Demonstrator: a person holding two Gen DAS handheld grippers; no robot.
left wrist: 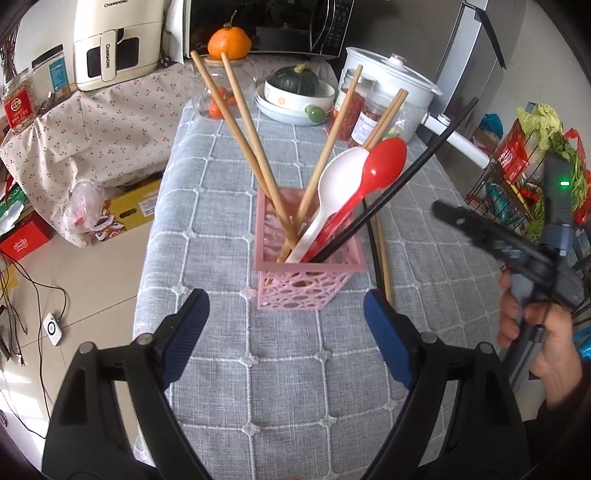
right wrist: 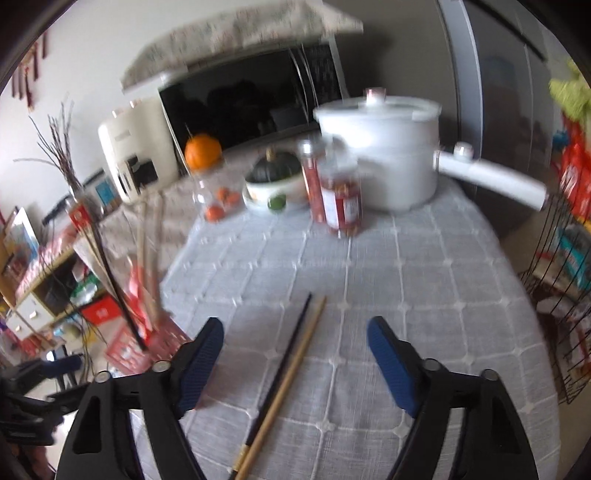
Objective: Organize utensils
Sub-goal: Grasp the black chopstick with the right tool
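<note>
A: Left tongs (left wrist: pixel 286 325) — status?
B: Spread wide, empty, just short of the pink basket (left wrist: pixel 306 280) on the bench (left wrist: pixel 295 387). Basket holds wooden chopsticks (left wrist: pixel 243 122), white spoon (left wrist: pixel 332 184), red spoon (left wrist: pixel 380 162).
A: Right tongs (right wrist: pixel 295 358)?
B: Spread, empty, above a black chopstick (right wrist: pixel 291 350) and wooden chopstick (right wrist: pixel 295 373) lying touching.

In front of me a grey quilted tablecloth (left wrist: pixel 295 369) fills the frame's middle. At upper centre an orange mandarin (left wrist: pixel 229 41) sits on a clear glass jar (left wrist: pixel 221 92), beside a dark green squash (left wrist: pixel 293 78) in a white bowl (left wrist: pixel 295 96). A white lidded pot (left wrist: pixel 391 79) stands upper right, a cream air fryer (left wrist: pixel 110 44) upper left, before a black microwave (left wrist: pixel 266 26).
</note>
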